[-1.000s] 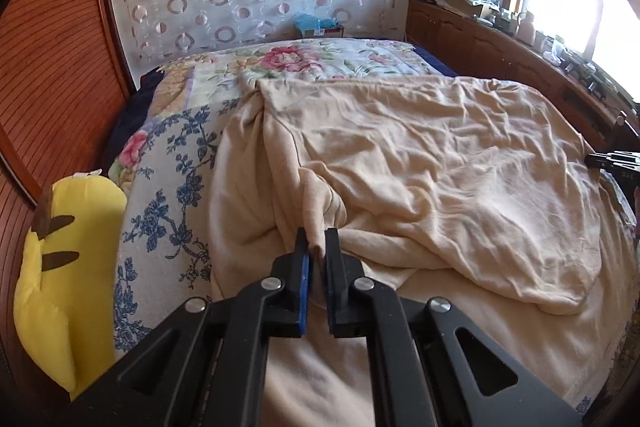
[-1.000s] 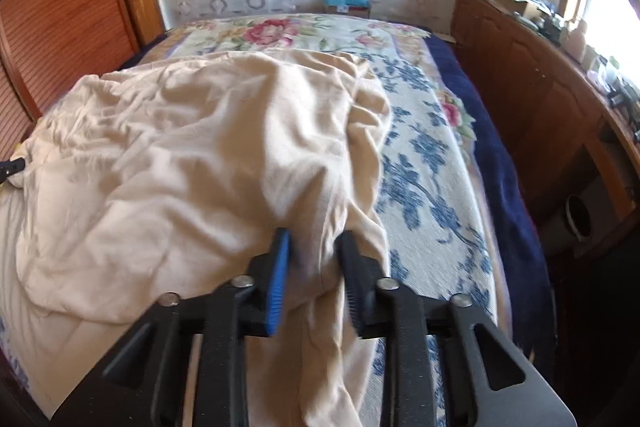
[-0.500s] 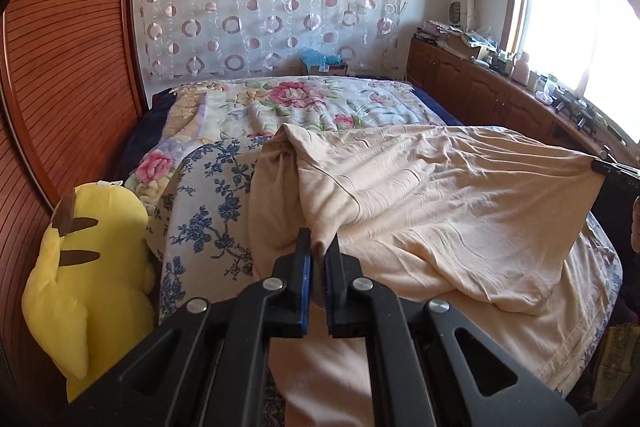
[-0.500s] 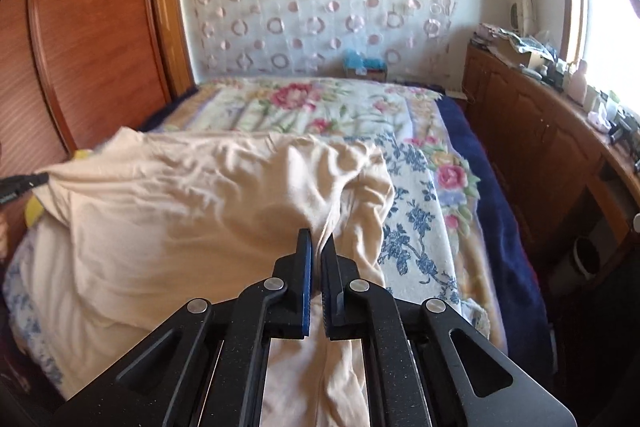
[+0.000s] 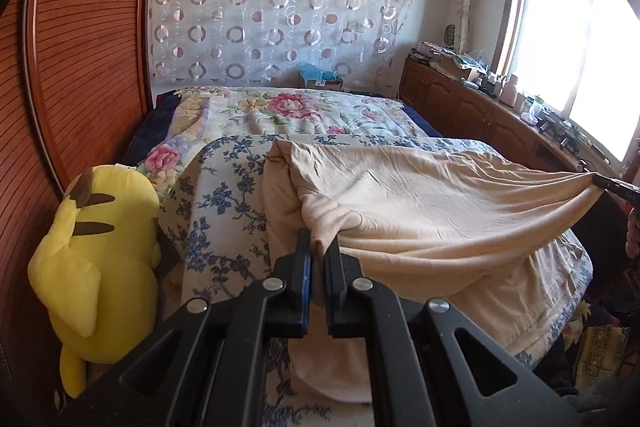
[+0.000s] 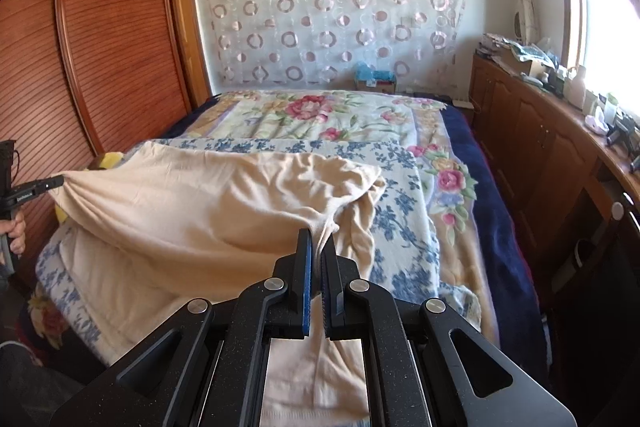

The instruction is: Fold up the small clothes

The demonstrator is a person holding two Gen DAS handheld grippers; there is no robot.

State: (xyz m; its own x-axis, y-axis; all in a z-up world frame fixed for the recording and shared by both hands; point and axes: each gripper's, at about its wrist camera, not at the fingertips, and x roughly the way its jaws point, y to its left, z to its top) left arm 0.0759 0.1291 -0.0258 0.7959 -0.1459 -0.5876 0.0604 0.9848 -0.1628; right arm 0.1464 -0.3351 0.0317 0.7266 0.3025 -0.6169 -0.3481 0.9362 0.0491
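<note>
A pale beige garment (image 5: 432, 203) is stretched above the bed between my two grippers. My left gripper (image 5: 319, 247) is shut on its left edge, with a fold of cloth pinched between the pads. In the right wrist view the same beige garment (image 6: 208, 203) runs leftward from my right gripper (image 6: 318, 247), which is shut on a bunched corner. Each gripper shows in the other's view: the right gripper (image 5: 612, 185) at the far right edge, the left gripper (image 6: 36, 187) at the far left. The garment's lower part drapes over the bed's near edge.
The bed carries a blue-flowered blanket (image 5: 224, 195) and a rose-patterned quilt (image 6: 316, 115). A yellow plush toy (image 5: 96, 259) leans against the wooden slatted wardrobe (image 5: 88, 39). A cluttered wooden cabinet (image 6: 560, 147) runs under the window on the right. A hand (image 6: 16, 231) holds the left gripper's handle.
Both grippers rose and drew back, lifting the garment off the bed and pulling it taut between them. The right gripper's jaws, apart a second ago, closed on the cloth.
</note>
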